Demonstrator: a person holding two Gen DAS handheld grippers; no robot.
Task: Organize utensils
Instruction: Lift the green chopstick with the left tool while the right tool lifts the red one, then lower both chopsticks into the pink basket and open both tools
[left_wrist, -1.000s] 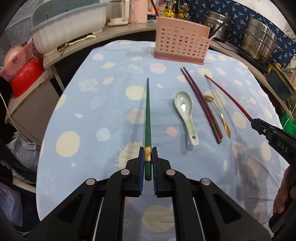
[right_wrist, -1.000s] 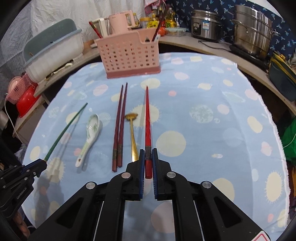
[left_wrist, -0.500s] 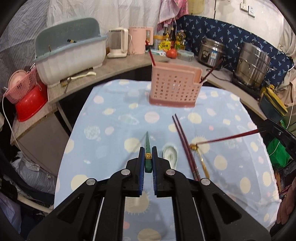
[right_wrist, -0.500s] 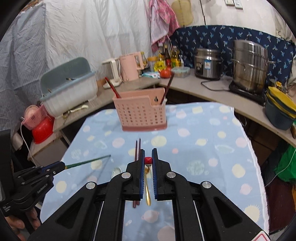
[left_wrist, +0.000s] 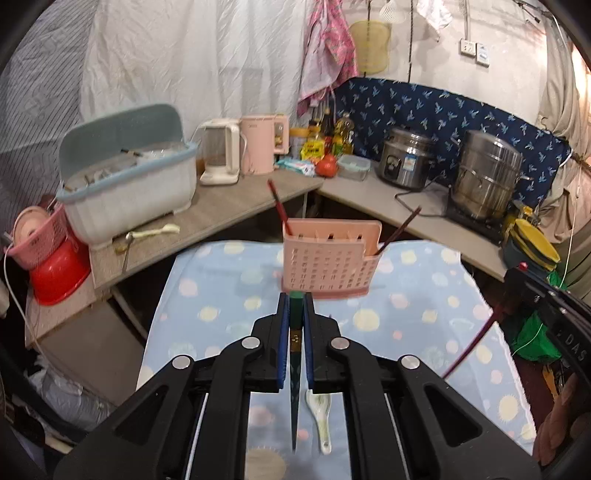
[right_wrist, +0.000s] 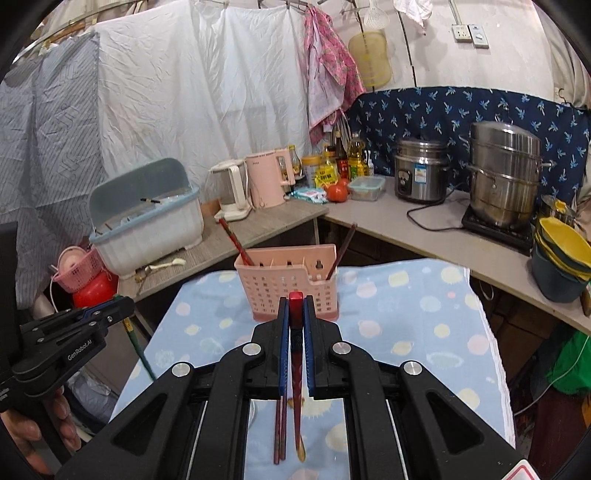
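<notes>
My left gripper (left_wrist: 295, 306) is shut on a green chopstick (left_wrist: 294, 387) that hangs point down above the table. My right gripper (right_wrist: 295, 306) is shut on a red chopstick (right_wrist: 296, 384), also hanging point down; it shows in the left wrist view (left_wrist: 469, 347). The pink utensil basket (left_wrist: 328, 266) stands ahead at the table's far end, with a chopstick at each end; it also shows in the right wrist view (right_wrist: 288, 284). A white ceramic spoon (left_wrist: 320, 417), a dark red chopstick pair (right_wrist: 279, 428) and a gold spoon (right_wrist: 301, 448) lie on the blue dotted cloth (left_wrist: 424, 314) below.
A counter wraps behind the table with a white dish bin (left_wrist: 129, 184), two kettles (left_wrist: 240, 151), bottles, a rice cooker (left_wrist: 406, 162) and a steel steamer pot (left_wrist: 487, 173). Stacked bowls (right_wrist: 561, 258) sit at right. A red basin (left_wrist: 55, 277) is at left.
Both grippers have risen and tilted up, lifting the green and red chopsticks clear of the cloth so they now hang point down. The view now faces the basket and counter.
</notes>
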